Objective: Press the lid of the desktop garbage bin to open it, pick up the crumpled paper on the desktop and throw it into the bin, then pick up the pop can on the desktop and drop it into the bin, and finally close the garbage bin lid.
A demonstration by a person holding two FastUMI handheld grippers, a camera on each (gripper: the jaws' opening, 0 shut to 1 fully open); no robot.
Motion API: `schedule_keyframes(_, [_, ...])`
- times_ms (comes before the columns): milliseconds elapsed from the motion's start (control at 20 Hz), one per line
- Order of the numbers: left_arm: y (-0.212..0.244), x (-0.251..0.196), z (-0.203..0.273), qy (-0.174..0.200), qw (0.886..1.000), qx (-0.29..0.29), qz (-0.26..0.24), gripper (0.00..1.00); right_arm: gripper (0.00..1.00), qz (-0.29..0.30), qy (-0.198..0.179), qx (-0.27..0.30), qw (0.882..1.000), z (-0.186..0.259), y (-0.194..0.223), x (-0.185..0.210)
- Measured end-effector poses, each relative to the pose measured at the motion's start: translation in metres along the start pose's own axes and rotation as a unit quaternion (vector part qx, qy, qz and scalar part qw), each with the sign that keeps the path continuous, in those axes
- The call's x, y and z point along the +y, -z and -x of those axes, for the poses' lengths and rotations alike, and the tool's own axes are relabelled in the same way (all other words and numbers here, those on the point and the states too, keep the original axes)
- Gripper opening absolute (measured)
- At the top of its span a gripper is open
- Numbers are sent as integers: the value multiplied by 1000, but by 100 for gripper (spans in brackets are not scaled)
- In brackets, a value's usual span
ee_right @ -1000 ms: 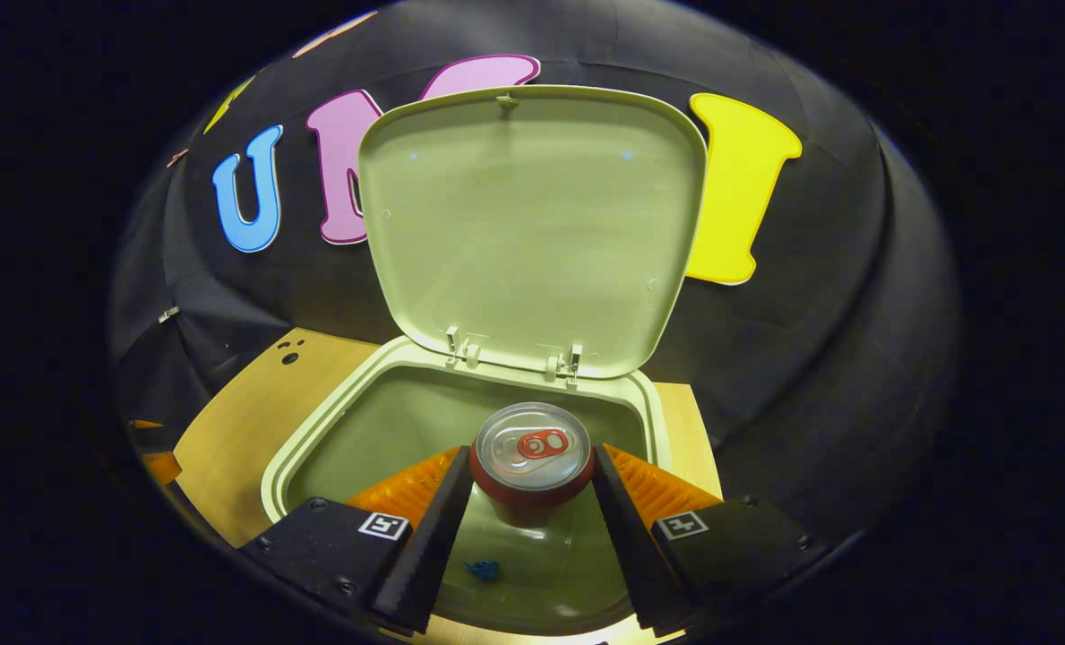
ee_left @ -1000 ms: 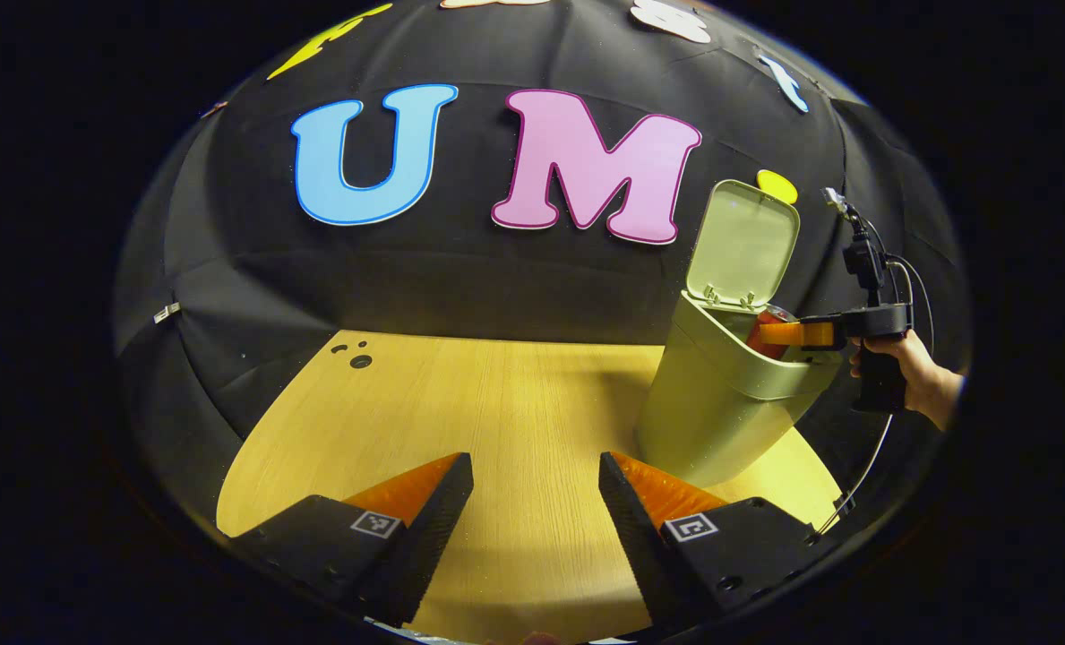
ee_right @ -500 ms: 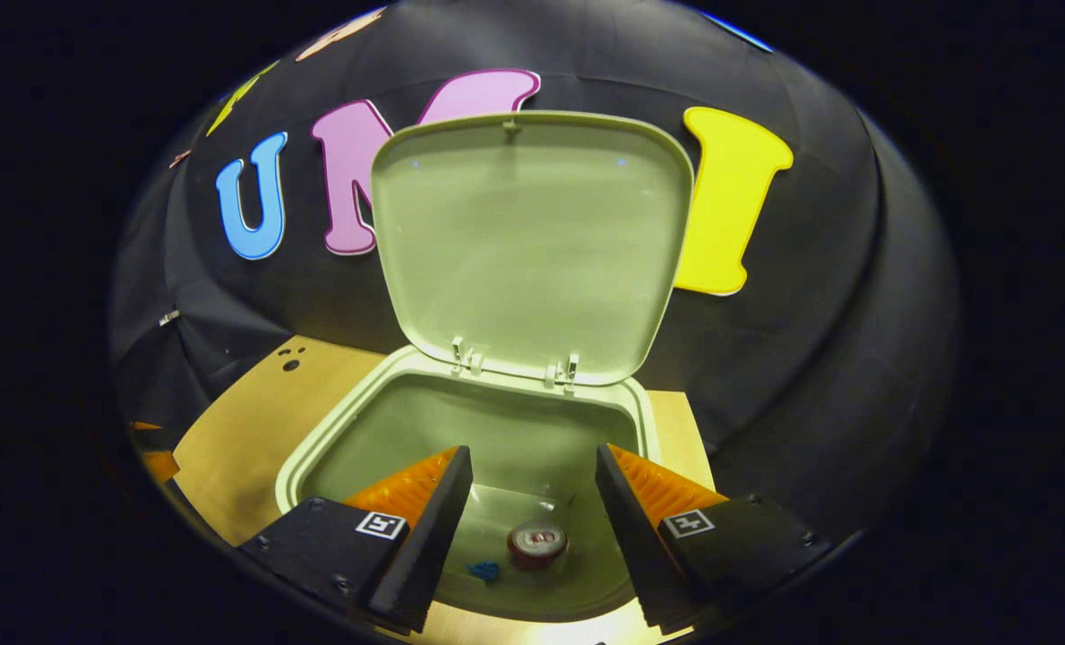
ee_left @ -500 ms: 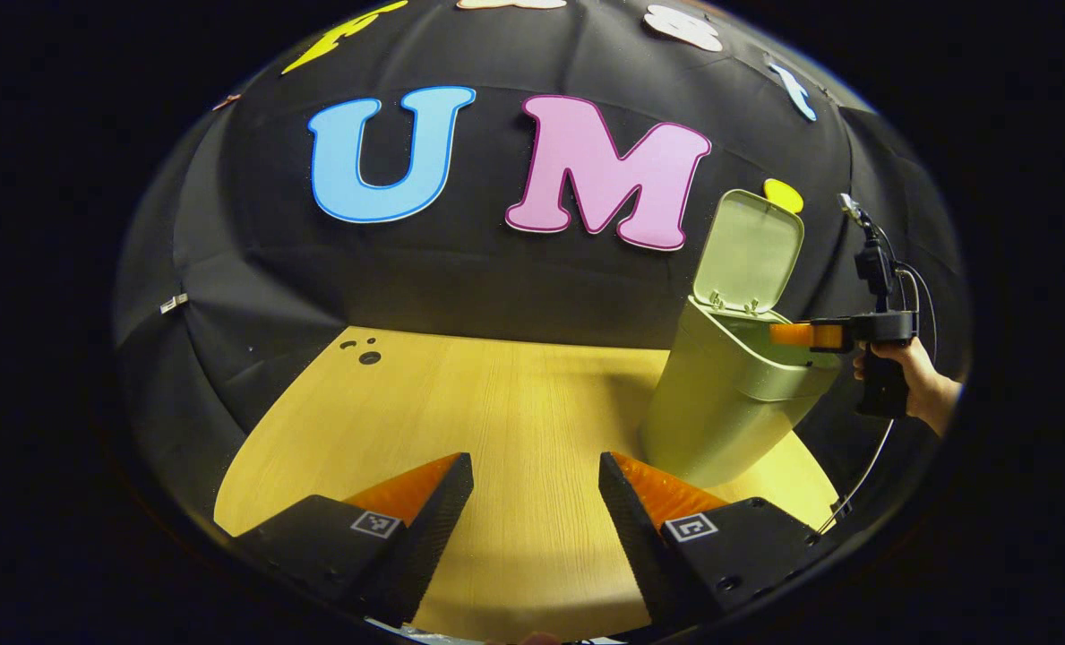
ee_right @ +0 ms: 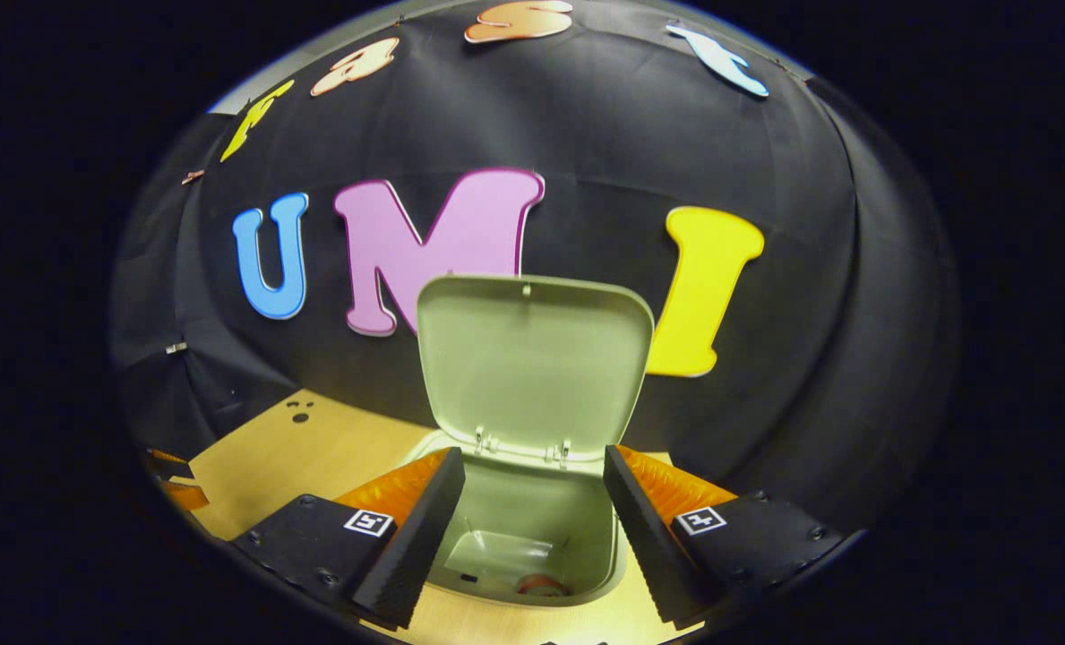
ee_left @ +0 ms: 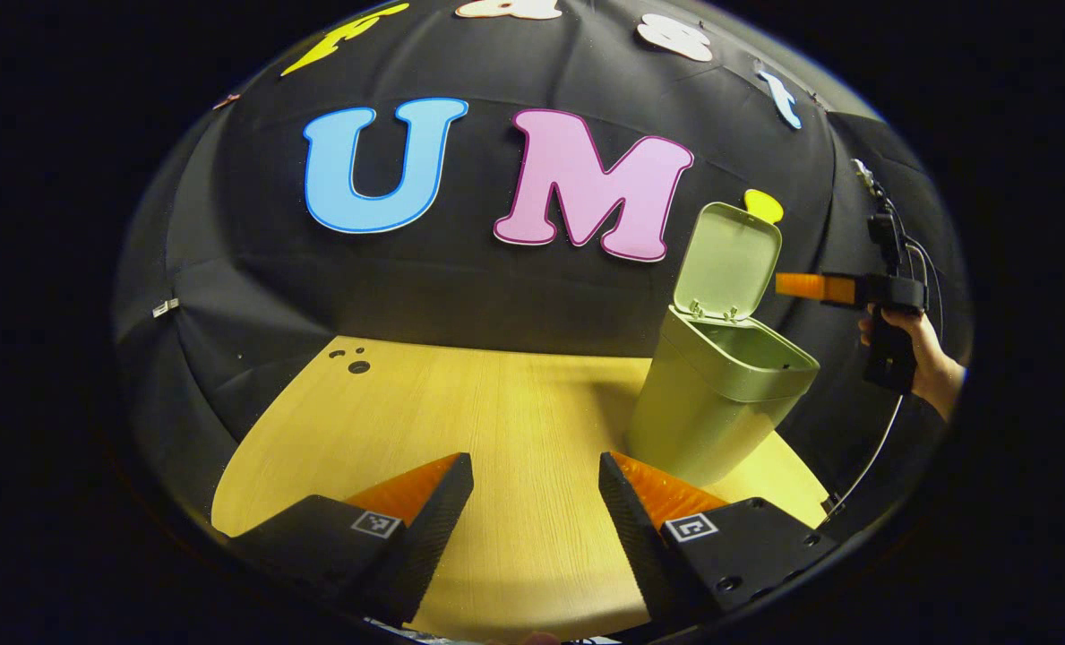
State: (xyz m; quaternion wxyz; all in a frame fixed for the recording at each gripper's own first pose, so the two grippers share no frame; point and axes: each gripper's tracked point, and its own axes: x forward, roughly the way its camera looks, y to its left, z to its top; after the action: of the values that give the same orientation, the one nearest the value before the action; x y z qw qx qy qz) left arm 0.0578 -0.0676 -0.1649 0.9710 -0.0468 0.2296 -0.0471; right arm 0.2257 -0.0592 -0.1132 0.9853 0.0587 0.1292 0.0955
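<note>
worktop [ee_left: 496, 421] wood | bin [ee_left: 711, 408] far right on worktop, lid [ee_left: 727, 262] up | R gripper [ee_right: 532, 528] above bin, fingers apart, nothing held | L gripper [ee_left: 532, 520] over worktop, fingers apart, nothing held | can [ee_right: 541, 585] at bin bottom

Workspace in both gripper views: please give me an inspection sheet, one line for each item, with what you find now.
Surface: wooden table, a few dark holes near its far left corner.
Job's things: garbage bin stands on the table's right part, lid raised upright; pop can lies at the bin's bottom; crumpled paper not made out.
Clutter: nothing seen.
Grippers: left gripper open, above bare table; right gripper open and empty, above the bin's opening, held by a hand.
Cables: thin cable hangs from the right gripper's handle.
Surroundings: black cloth wall behind the table.
</note>
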Motion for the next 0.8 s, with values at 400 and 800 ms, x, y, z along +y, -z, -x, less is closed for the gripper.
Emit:
schedule_keyframes(400, [7,7,24,17,1000,-7,-10,91,97,5,20,-88,996,-9,-78,13])
schedule_keyframes(800, [10,22,43,1,1000,-10,-3,91,97,-34,44,-154,986,-46,-125,1])
